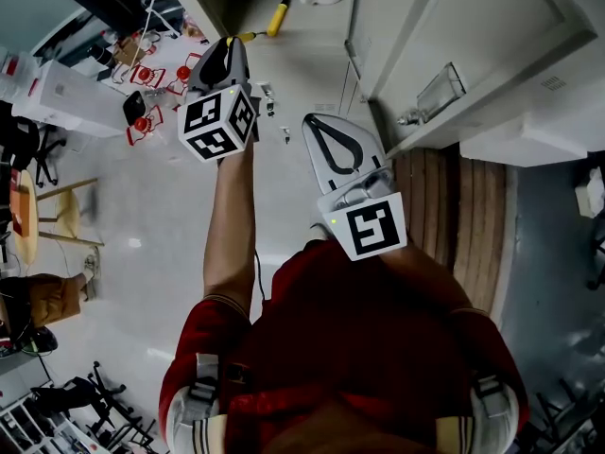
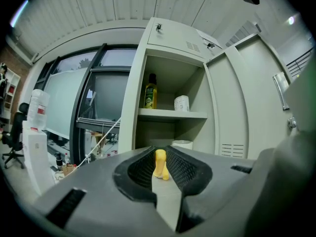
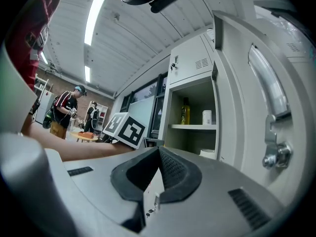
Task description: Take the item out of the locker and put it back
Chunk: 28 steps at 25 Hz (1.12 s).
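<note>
L gripper (image 2: 160, 153) clamped on the yellow tool (image 2: 160, 165), pinched right at the jaw tips. Tool's out front of the open locker (image 2: 131, 107), below shelf lvl, not inside. R gripper (image 3: 158, 152) jaws together, empty, by the locker door (image 3: 236, 107).

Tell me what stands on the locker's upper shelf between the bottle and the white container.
Nothing. In the left gripper view only bare locker wall shows between the bottle and the white container on the shelf.
</note>
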Tool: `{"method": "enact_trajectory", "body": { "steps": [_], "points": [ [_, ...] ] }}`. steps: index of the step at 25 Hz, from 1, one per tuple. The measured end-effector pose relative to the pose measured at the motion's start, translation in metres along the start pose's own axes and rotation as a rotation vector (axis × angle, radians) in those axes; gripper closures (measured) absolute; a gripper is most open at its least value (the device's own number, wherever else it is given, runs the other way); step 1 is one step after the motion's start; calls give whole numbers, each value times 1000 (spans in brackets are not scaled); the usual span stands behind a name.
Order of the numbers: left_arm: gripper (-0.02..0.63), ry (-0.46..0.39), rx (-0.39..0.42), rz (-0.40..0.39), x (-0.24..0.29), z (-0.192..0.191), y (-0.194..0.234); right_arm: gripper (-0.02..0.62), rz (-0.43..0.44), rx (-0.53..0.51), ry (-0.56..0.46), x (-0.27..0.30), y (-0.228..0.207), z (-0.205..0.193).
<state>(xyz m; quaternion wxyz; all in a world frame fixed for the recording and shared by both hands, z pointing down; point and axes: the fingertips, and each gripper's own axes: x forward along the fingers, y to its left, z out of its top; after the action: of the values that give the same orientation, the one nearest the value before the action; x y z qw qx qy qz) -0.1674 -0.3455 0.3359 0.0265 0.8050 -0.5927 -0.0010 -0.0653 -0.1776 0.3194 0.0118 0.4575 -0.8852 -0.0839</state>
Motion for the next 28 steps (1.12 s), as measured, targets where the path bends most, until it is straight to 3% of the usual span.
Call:
{"method": "enact_trajectory", "body": {
  "steps": [28],
  "points": [
    [534, 140, -5, -39, 44, -55, 9, 598, -6, -16, 45, 17, -7, -14]
  ]
}}
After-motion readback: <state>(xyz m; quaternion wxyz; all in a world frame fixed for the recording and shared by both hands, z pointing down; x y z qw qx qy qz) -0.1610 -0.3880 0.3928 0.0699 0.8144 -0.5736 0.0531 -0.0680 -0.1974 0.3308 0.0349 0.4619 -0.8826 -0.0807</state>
